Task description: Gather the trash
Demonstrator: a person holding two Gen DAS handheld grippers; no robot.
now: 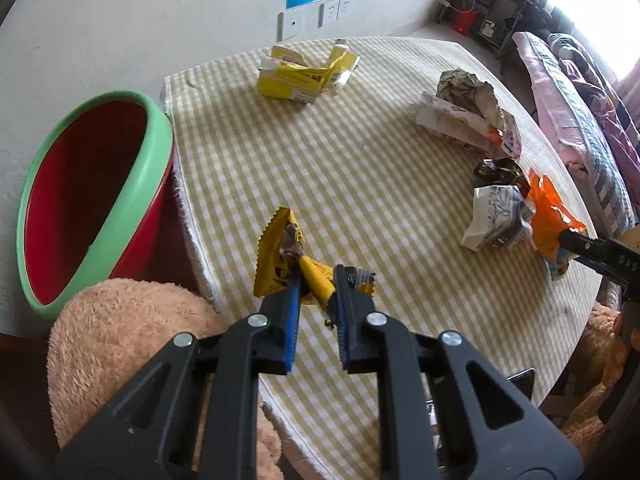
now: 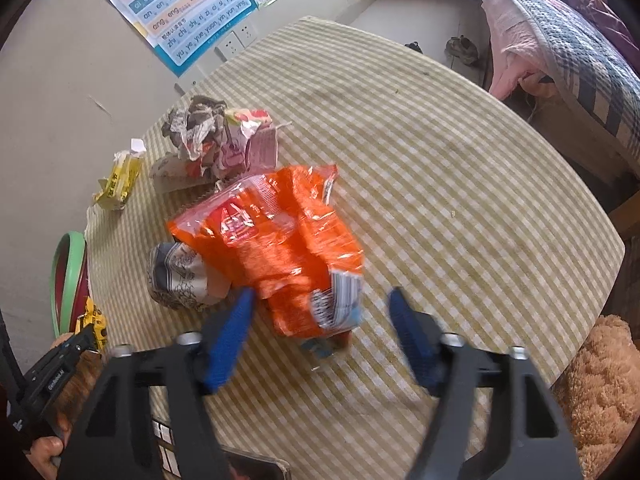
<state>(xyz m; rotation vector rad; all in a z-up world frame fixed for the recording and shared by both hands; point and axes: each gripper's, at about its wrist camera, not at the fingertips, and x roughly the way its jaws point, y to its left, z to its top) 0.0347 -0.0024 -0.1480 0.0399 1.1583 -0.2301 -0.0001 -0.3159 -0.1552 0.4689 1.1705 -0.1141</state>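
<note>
L gripper (image 1: pixel 316 280) clenched on yellow wrapper (image 1: pixel 280 256), pinched btwn pads for carry to bin (image 1: pixel 96 200) left of jaws | R gripper (image 2: pixel 320 312) released, straddling orange bag (image 2: pixel 276 240), pads not touching yet, set for grab

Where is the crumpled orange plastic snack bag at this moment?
In the right wrist view, the crumpled orange plastic snack bag lies on the yellow checked tablecloth, its near end between the right gripper's open fingers, beside a crumpled grey-and-white printed wrapper.

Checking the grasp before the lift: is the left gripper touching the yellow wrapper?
Touching. The left wrist view shows the left gripper with its blue pads pinched on the yellow wrapper.
</note>
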